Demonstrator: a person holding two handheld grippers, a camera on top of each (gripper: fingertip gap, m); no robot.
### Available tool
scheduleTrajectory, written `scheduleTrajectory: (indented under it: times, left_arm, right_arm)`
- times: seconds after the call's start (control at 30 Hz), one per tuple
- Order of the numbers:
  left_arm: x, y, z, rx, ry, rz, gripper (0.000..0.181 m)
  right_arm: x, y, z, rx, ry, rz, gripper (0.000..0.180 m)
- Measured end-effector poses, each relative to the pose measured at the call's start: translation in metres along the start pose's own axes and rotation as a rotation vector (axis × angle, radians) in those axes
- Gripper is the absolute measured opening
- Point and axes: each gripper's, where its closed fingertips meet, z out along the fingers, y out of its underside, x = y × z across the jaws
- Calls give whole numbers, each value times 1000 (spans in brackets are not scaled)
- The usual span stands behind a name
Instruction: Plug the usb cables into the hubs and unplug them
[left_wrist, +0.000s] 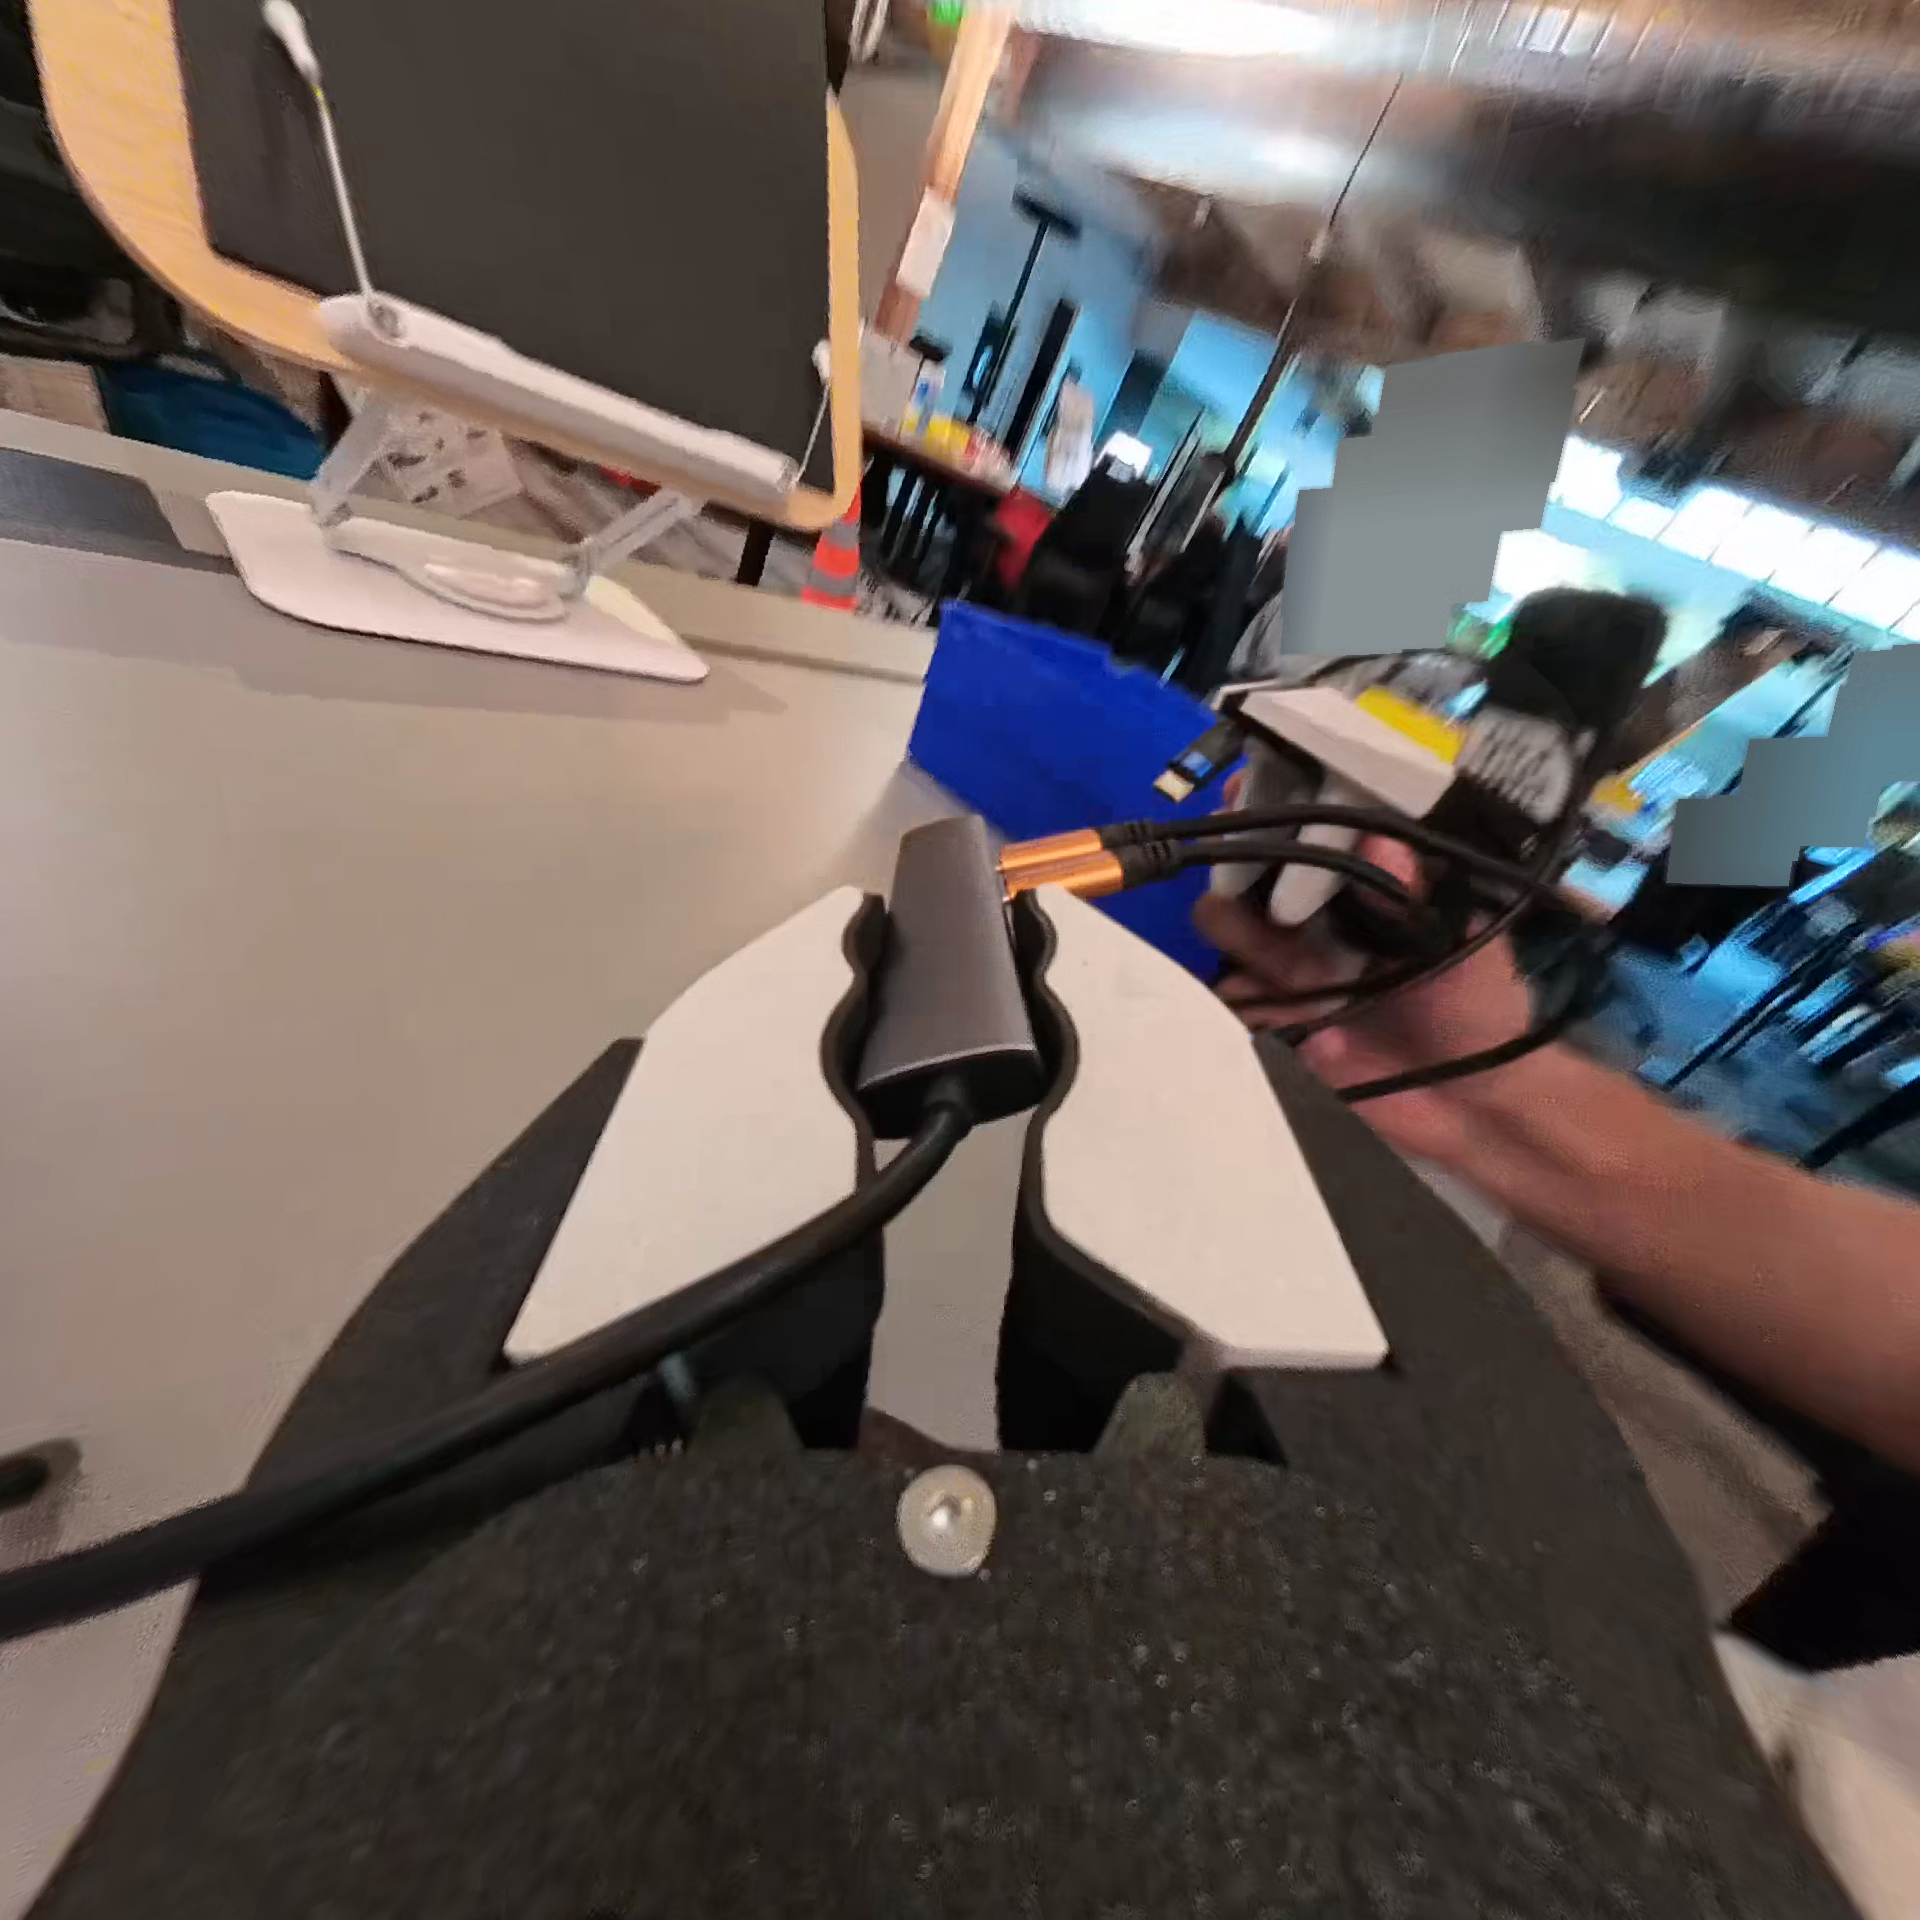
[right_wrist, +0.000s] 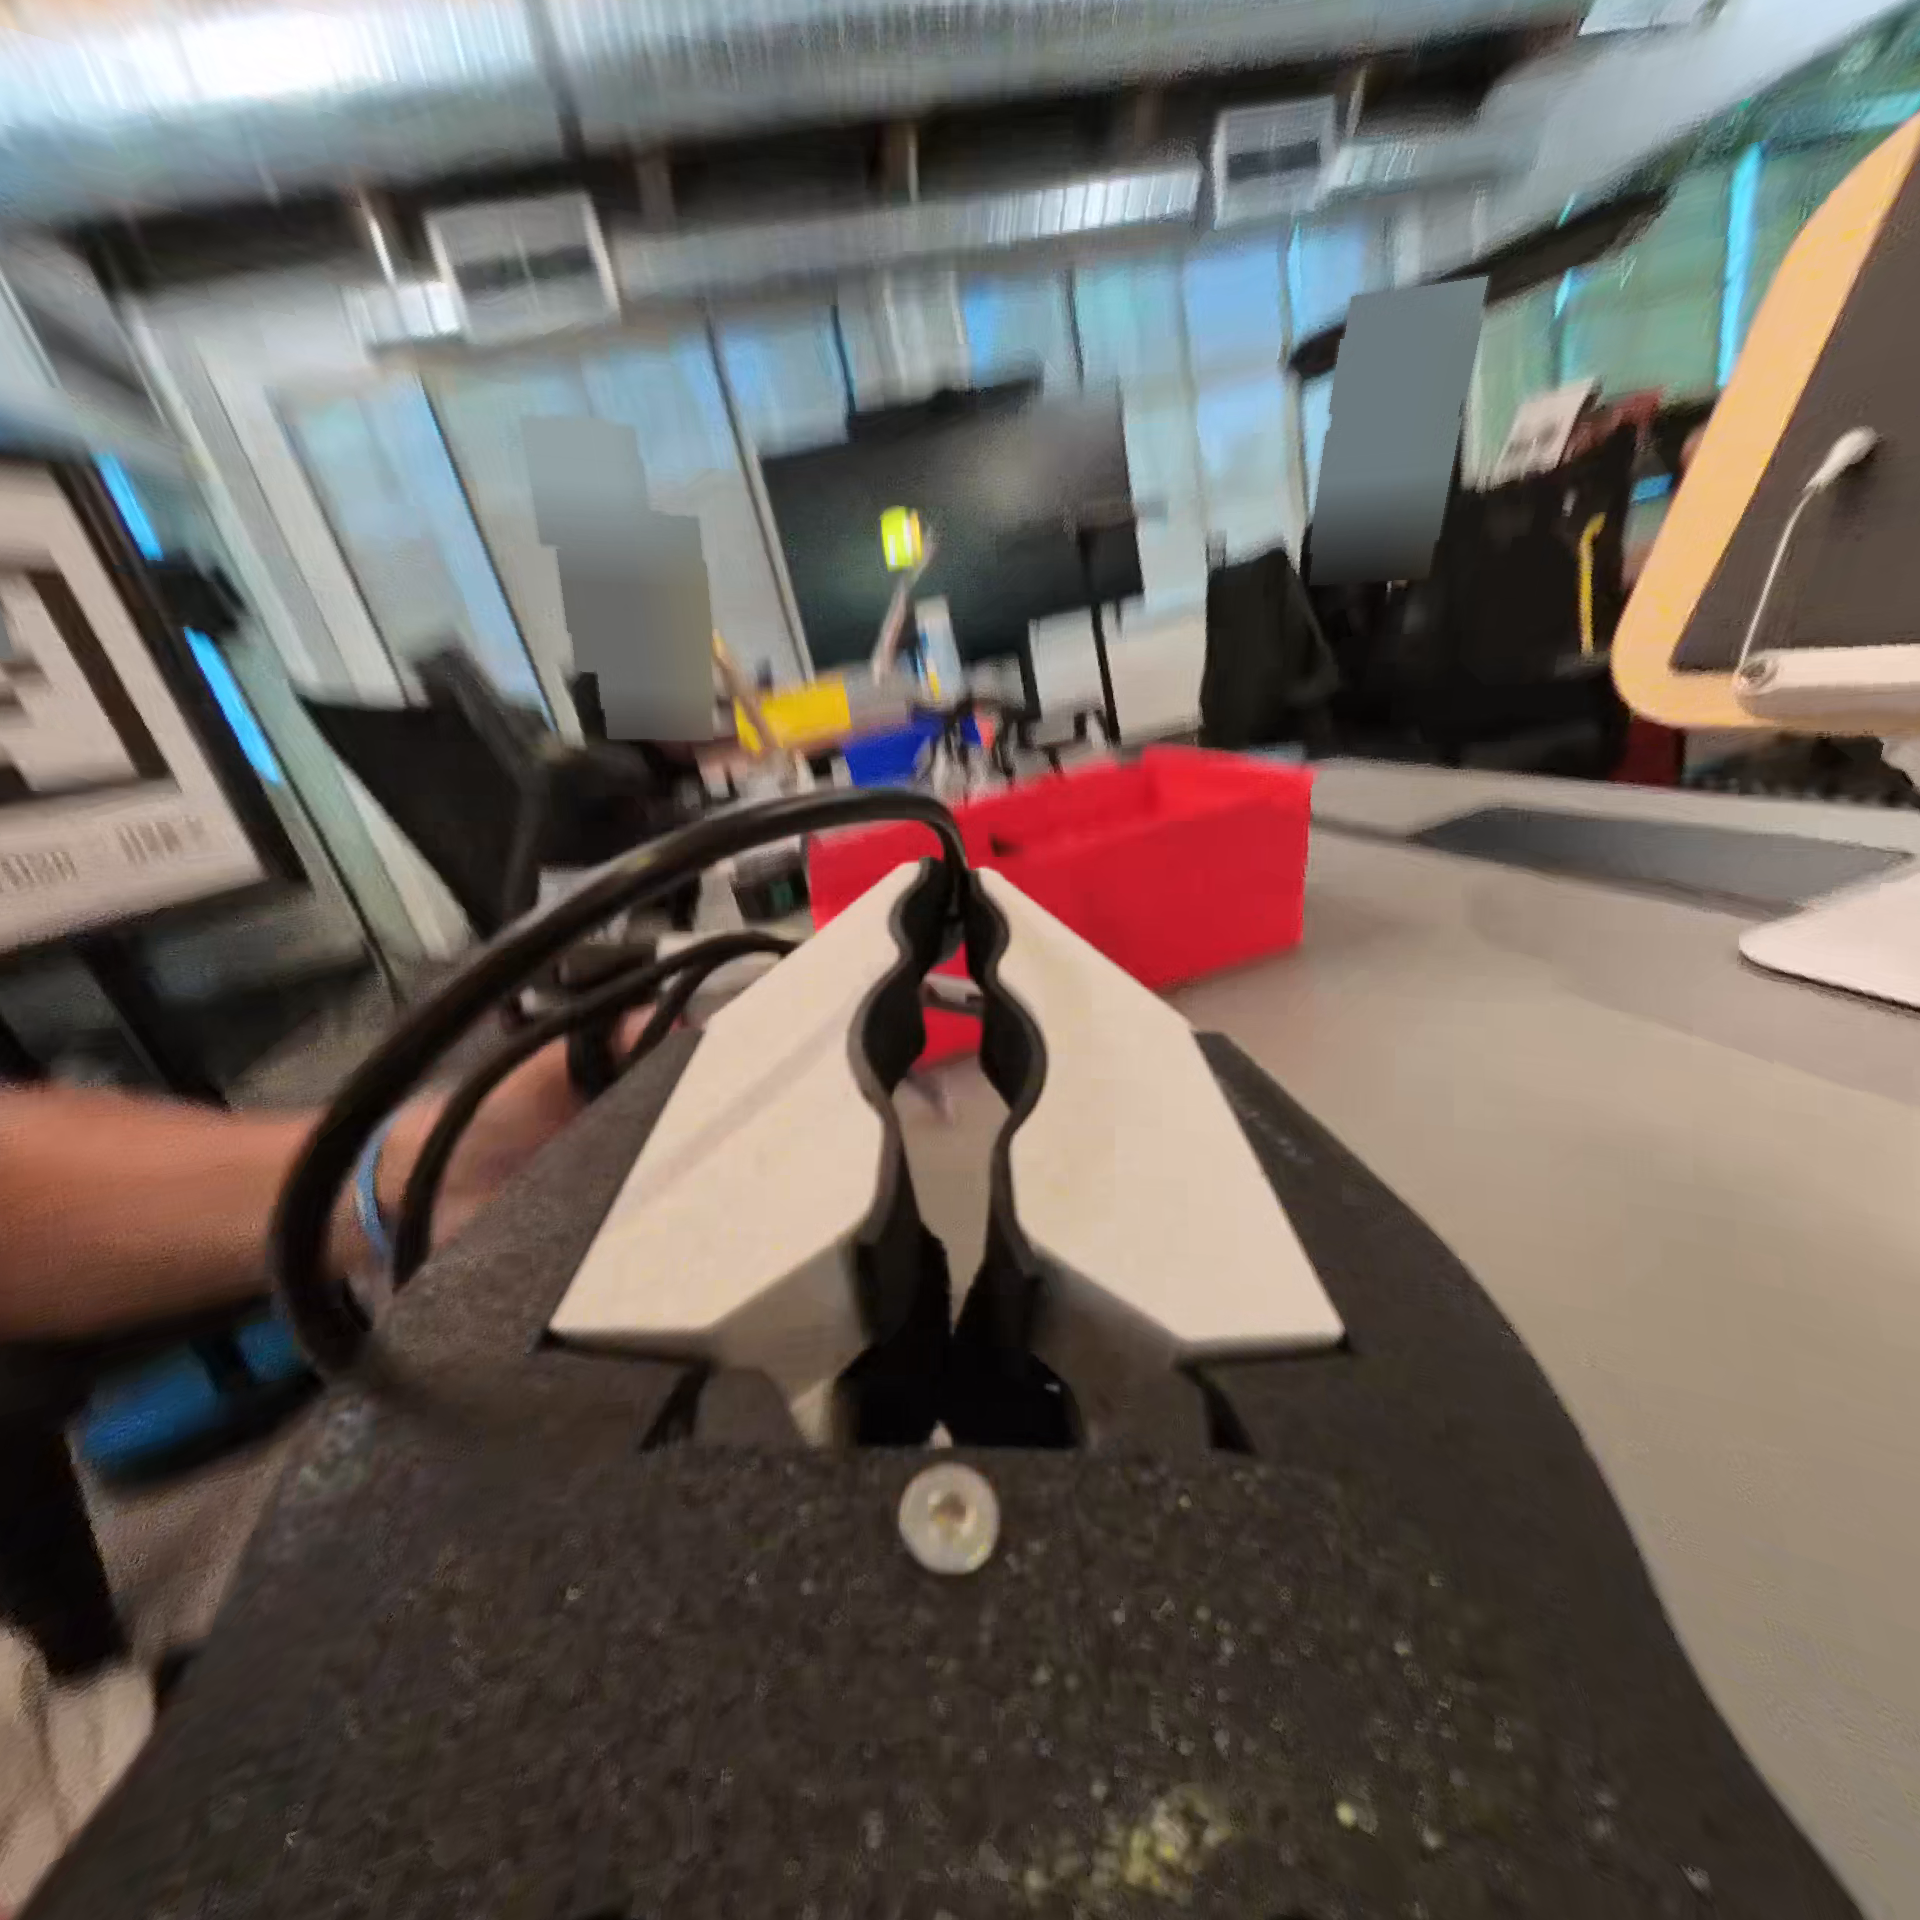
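L tool (left_wrist: 951, 935) is clamped on the hub (left_wrist: 951, 977), dark grey, held lengthwise between the pads above the counter (left_wrist: 364, 935), its own lead (left_wrist: 644, 1320) trailing back to the L. Two orange plugs (left_wrist: 1060, 868) sit in the hub's R side, their black cables (left_wrist: 1340, 842) looping off to the R tool (left_wrist: 1340, 748). In the L wrist view that tool holds a third plug (left_wrist: 1200, 764), blue-tongued, free in the air just R of the hub. In the R wrist view, R tool (right_wrist: 951, 894) is pinched nearly shut on a cable (right_wrist: 582, 935) at its tips; the plug itself is hidden there.

Step, prob.: seating or just having pulled that third plug; can't tell which from one blurred moment.

To do it well:
- Keep the hub steady w/ L tool, port side facing R.
- Line the plug square to a free port before pushing; can't see the ports from here, so go slow.
- Push straight along the plug axis, no twist, or the hub may slip in the pads.
- Mind cable loops near the arm (right_wrist: 135, 1205); they could snag.

Blue bin (left_wrist: 1039, 748) and red bin (right_wrist: 1122, 862) stand off the work.
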Motion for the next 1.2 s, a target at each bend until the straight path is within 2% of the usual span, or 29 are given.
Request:
scheduleTrajectory:
  times: [0.07, 0.13, 0.3, 0.43, 0.67, 1.2]
  left_arm:
    - [14, -6, 2, 63, 38, -32, 24]
    - [27, -10, 4, 113, 58, -17, 24]
    - [38, -11, 8, 169, 40, -50, 24]
    - [38, -12, 9, 187, 11, -32, 24]
    - [38, -12, 9, 197, -23, 6, 24]
    - [38, -9, 10, 194, -151, 154, 25]
  right_arm:
    - [-4, -6, 1, 89, 14, 30, 1]
    - [-8, -10, 3, 125, 57, -65, 2]
    - [-17, -11, 6, 85, 185, -280, 1]
    - [-16, -9, 6, 48, 261, -319, 1]
    - [-7, -3, 7, 51, 330, -213, 2]
    - [-8, 10, 10, 104, 335, -22, 3]
